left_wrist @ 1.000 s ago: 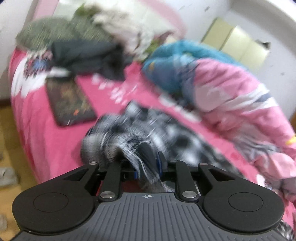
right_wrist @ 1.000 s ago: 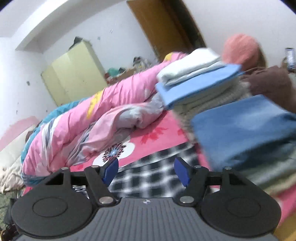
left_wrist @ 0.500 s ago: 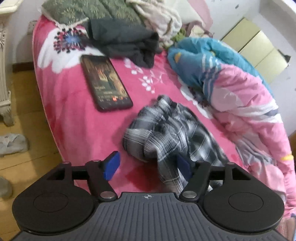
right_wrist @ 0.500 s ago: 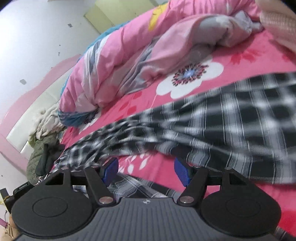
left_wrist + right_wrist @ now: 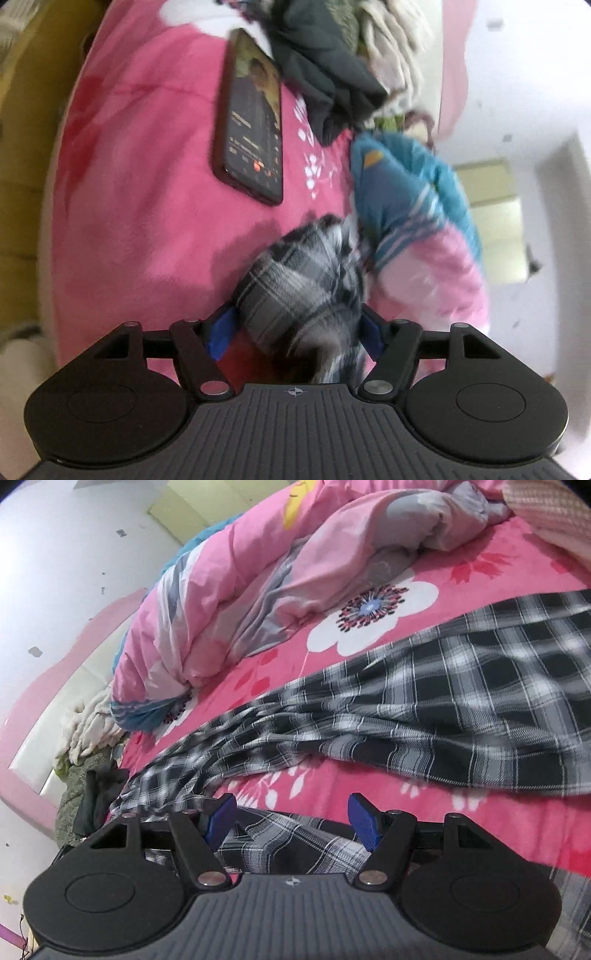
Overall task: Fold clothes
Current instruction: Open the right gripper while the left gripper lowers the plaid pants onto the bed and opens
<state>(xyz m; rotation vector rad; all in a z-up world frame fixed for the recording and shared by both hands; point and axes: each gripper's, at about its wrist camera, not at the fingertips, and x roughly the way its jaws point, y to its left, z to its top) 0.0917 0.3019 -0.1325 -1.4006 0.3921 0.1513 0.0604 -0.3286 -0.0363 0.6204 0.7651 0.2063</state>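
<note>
Black-and-white plaid shirt [image 5: 443, 709] lies stretched across the pink floral bedsheet [image 5: 369, 790], from right of frame toward lower left in the right wrist view, its body flat but its far end bunched. In the left wrist view, a rumpled end of the same garment [image 5: 306, 288] sits low in the centre of the frame between the blue pads of the left gripper [image 5: 295, 332], whose jaws, clamped narrow on the cloth a second ago, now stand wide with the fabric loose between them. The right gripper [image 5: 291, 819], fingers equally wide and holding nothing, has dropped from above the stacked laundry to hover over the shirt's near edge. The release suggests one placement is finished and a fresh grasp is due for the next fold. A black smartphone [image 5: 255, 129] lies on the sheet at upper centre, beside a dark garment [image 5: 325, 74]; a pink-and-blue quilt [image 5: 258, 572] is heaped beyond.
</note>
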